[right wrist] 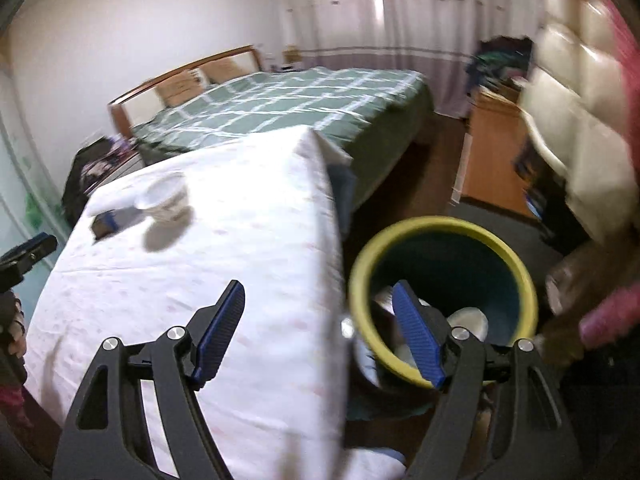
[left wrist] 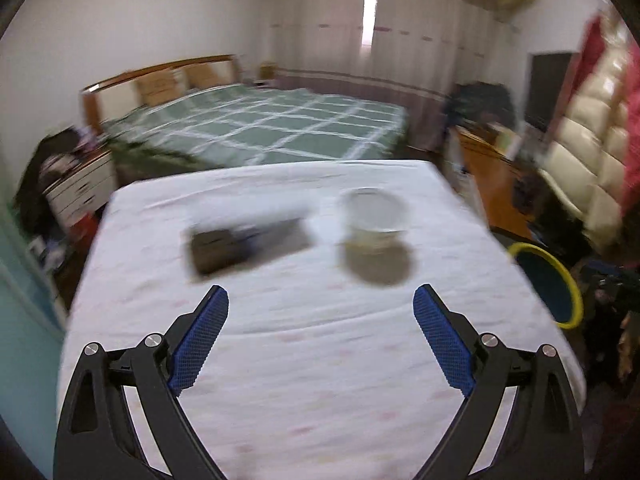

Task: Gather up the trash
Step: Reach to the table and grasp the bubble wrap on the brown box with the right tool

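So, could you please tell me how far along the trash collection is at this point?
Partly done: the yellow-rimmed bin beside the table already holds pale, blurred items. Nothing is in hand; the left gripper and right gripper are both open and empty. Left on the white tablecloth: a dark box-like item and a white cup.

Daylight through the curtain gap (left wrist: 371, 8) lights a dim room; both fisheye views are motion-blurred, dark-cornered, edges bent.

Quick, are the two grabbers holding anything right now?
Left gripper: open, holding nothing.
Right gripper: open, holding nothing.
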Available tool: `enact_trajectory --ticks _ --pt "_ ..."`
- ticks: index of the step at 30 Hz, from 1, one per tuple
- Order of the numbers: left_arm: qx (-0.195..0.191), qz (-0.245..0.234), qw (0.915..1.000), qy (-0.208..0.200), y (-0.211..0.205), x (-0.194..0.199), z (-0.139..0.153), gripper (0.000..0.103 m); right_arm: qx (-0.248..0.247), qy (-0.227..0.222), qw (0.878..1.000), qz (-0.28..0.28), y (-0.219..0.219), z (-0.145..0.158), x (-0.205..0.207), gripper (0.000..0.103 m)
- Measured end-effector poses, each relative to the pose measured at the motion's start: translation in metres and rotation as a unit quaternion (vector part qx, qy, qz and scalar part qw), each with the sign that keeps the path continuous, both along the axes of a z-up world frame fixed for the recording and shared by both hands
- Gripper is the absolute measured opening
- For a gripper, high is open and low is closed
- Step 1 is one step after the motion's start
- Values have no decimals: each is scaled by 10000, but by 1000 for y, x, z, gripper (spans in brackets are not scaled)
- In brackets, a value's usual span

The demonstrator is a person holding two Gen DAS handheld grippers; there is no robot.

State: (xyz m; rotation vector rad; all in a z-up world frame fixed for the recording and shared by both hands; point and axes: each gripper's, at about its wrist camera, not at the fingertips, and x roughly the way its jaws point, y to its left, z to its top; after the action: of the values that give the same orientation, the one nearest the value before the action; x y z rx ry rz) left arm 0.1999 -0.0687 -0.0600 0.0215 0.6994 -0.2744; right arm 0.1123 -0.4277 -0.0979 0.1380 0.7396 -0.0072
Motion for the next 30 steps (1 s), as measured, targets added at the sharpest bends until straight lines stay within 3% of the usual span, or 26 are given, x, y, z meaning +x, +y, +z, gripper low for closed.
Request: enact_trajectory --ticks 6,12,23,30 --pt "-133 938 9955 32 88 11 -25 92 -249 -102 9947 992 88 17 55 72" --pt "-212 1443 9893 6 132 27 -48 92 -234 -56 9819 1881 176 15 111 72" --pt "-505 1565 9862 212 154 39 -70 92 -598 58 9543 2926 299 -3 194 72" --pt "-662 1549 9853 284 155 40 -73 93 -823 180 9442 3185 337 -23 223 72"
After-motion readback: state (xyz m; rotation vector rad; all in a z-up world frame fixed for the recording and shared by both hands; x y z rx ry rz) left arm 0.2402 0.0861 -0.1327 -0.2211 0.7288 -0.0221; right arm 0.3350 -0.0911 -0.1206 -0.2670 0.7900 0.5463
